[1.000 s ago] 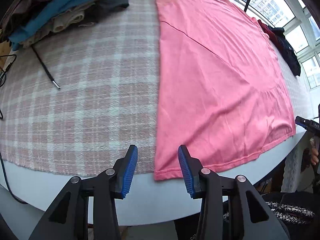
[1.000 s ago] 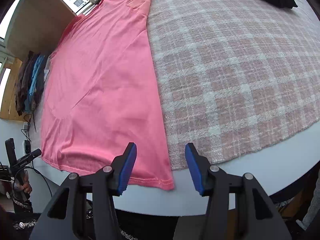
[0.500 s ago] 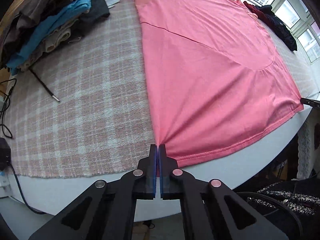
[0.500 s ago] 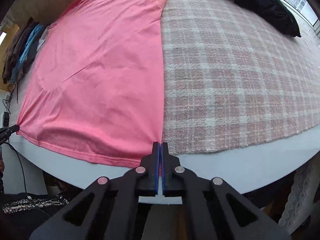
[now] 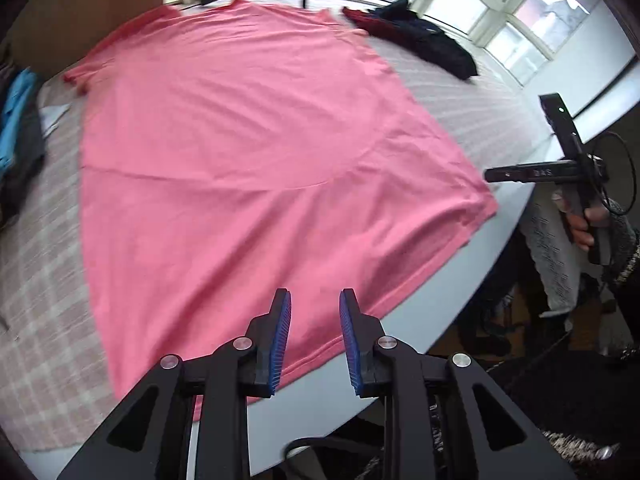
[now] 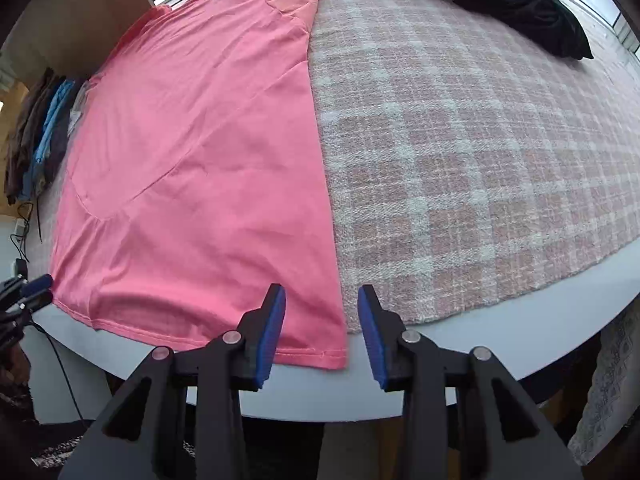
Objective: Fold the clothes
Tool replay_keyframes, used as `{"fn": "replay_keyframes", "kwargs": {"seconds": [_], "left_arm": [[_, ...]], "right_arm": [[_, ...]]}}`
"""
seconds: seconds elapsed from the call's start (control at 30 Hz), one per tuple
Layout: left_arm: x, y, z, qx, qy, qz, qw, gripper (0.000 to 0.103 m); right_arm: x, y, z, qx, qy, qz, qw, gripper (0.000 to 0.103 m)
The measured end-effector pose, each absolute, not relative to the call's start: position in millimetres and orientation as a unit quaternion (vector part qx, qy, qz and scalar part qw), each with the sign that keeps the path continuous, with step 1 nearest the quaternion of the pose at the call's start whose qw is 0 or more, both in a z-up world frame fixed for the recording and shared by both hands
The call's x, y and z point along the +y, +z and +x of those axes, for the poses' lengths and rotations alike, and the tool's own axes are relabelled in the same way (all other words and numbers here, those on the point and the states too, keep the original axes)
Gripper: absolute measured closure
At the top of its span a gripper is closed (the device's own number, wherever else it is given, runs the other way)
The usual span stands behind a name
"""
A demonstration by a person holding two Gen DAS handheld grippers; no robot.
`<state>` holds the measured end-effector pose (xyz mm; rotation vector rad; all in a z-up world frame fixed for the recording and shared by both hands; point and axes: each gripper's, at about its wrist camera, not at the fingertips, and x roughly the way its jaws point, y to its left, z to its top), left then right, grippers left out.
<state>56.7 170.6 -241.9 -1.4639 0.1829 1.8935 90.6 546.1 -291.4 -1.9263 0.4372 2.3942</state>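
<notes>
The pink cotton T-shirt (image 5: 248,152) lies spread flat on the checked tablecloth (image 6: 460,160); left gripper (image 5: 315,336) and right gripper (image 6: 321,330) hover at its hem, jaws opening, empty; folding seems unstarted; next needs a fresh pinch on the hem.

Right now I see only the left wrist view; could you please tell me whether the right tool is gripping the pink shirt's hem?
Observer: No. The right tool has its jaws opening; the corner of the pink shirt shows between them, unpinched.
Operator: Thank you. What lies to the right of the shirt there?
Observer: Bare plaid cloth, reaching to a dark garment at the far edge.
</notes>
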Motion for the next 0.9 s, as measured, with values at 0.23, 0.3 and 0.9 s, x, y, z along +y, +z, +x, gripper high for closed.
{"fn": "replay_keyframes", "kwargs": {"seconds": [0.23, 0.3, 0.9], "left_arm": [[275, -236, 60, 0.089, 0.716, -0.544, 0.428, 0.078], [299, -237, 57, 0.083, 0.719, -0.538, 0.431, 0.075], [467, -285, 74, 0.097, 0.702, -0.599, 0.372, 0.055]], "right_arm": [[591, -205, 38, 0.134, 0.835, -0.533, 0.0, 0.066], [601, -189, 2, 0.119, 0.853, -0.508, -0.01, 0.066], [638, -314, -242, 0.159, 0.79, -0.571, -0.154, 0.066]]}}
